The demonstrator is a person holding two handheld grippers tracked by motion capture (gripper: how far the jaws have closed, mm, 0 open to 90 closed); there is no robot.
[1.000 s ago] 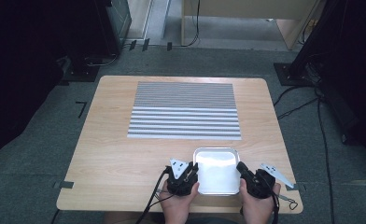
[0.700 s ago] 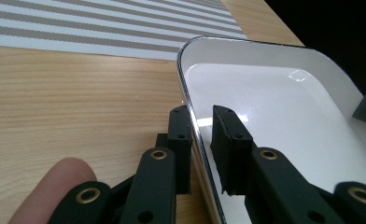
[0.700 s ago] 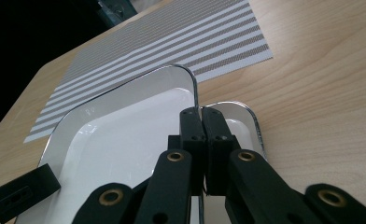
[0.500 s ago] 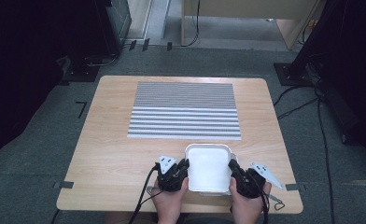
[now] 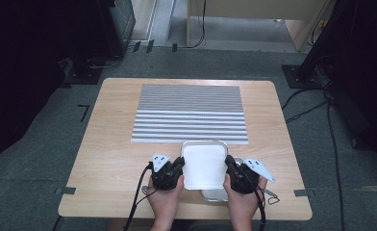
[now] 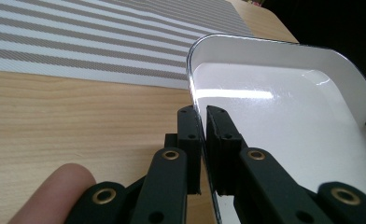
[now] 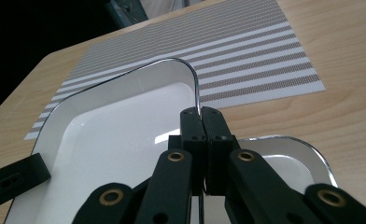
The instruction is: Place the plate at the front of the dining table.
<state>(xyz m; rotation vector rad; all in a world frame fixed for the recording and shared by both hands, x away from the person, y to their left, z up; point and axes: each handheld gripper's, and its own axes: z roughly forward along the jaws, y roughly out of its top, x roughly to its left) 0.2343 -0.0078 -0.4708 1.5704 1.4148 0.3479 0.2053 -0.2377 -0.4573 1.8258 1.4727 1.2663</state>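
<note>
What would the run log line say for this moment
left gripper: shut on white tray rim | right gripper: shut on opposite rim | tray: lifted above second tray | striped mat: bare

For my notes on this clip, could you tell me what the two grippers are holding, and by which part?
Both hold the white tray: the left gripper is shut on the rim of one side, the right gripper on the rim of the opposite side.

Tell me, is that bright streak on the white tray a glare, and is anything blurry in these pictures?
Yes: in the left gripper view a ceiling light glares as a streak across the white tray; in the right gripper view a softer gleam sits by the right gripper. The near thumb in the left gripper view is blurred. In the high view the surroundings are very dark, the table evenly lit.
</note>
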